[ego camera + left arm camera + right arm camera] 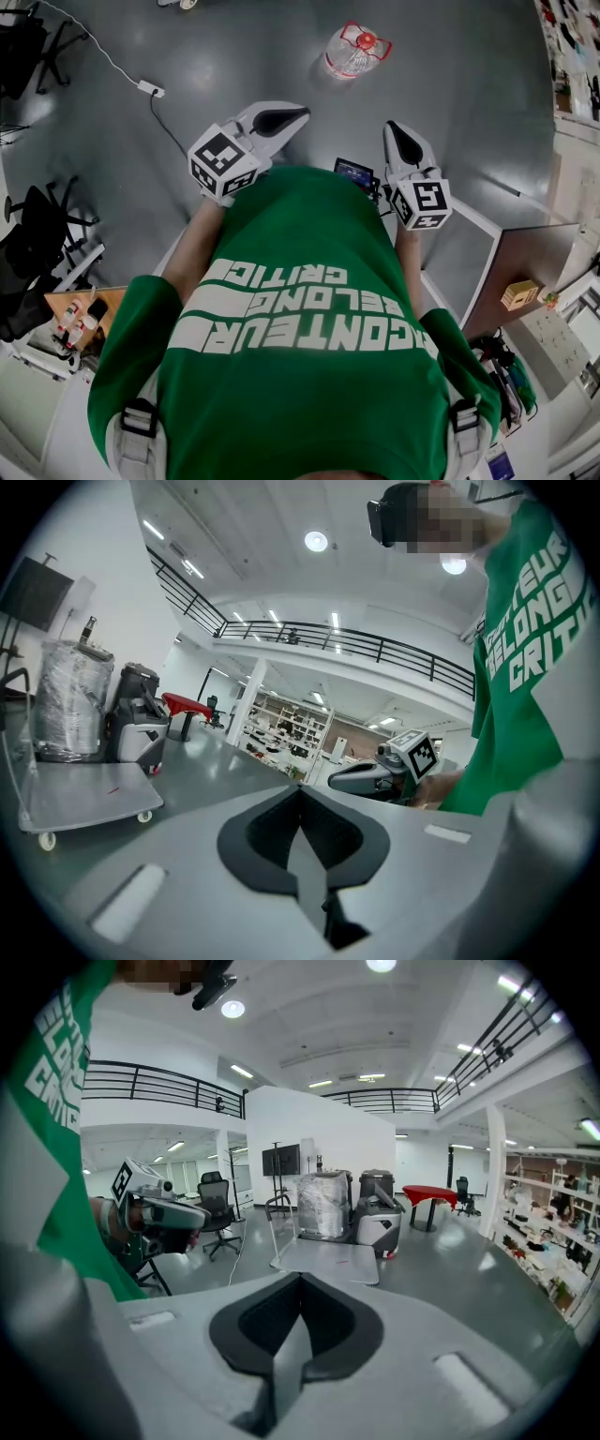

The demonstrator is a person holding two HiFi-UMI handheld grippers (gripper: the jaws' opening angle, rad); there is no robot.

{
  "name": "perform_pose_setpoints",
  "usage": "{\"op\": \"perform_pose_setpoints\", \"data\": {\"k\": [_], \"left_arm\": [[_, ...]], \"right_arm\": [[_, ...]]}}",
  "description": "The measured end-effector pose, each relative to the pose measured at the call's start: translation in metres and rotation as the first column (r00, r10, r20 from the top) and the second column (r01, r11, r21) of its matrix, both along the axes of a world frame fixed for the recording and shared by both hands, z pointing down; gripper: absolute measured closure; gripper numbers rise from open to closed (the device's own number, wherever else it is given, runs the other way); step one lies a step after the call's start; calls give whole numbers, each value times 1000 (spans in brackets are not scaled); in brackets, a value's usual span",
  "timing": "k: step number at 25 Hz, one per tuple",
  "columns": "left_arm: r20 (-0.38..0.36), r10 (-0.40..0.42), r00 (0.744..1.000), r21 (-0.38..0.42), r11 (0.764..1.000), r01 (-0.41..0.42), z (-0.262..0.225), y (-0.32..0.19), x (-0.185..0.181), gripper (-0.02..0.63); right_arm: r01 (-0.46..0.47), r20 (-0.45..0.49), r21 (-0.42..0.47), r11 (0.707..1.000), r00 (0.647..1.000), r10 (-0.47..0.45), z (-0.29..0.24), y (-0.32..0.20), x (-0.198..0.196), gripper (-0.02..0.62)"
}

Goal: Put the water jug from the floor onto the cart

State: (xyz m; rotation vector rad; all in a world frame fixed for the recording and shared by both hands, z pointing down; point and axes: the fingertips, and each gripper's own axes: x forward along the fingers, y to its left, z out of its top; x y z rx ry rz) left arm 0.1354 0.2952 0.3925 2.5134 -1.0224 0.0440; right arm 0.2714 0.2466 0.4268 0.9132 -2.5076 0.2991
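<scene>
The cart [328,1262] is the biggest thing in this job: a flat grey platform on wheels, standing on the floor ahead in my right gripper view. The water jug [354,52] shows only in the head view, so I cannot tell how the cart lies relative to it. The jug is clear with a red top [366,39], and it stands upright on the bare floor, not yet touched. My left gripper [300,113] and right gripper [393,127] are both on my side of the jug and well apart from it, with the jug roughly between the lines they point along. Each has its jaws pressed together on nothing. As I judge it, the step in hand is the approach. To do it well I should spread the jaws before I get down to the jug, come in low and square to it, and take it at the red top or from both sides, since a full jug would be heavy and its smooth wall likely to slip. By count there are one cart, one jug and two grippers.
</scene>
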Motion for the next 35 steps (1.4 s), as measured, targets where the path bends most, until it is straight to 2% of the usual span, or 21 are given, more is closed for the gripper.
{"op": "perform_pose_setpoints", "data": {"k": [10, 17, 25, 35], "left_arm": [[-27, -12, 1000, -6, 1000, 12, 7, -29, -63, 591], [-6, -4, 1000, -8, 1000, 4, 10, -42, -98, 591], [-18, -32, 999, -28, 999, 31, 16, -64, -110, 591], [13, -113, 994, -15, 994, 113, 14, -119, -134, 591]], "right_arm": [[-1, -43, 11, 1000, 999, 2, 1, -28, -54, 603], [-19, -40, -8, 1000, 999, 18, 8, -35, -81, 603], [4, -41, -22, 1000, 999, -5, 14, -65, -92, 603], [79, 9, 7, 997, 997, -79, 14, -147, -117, 603]]}}
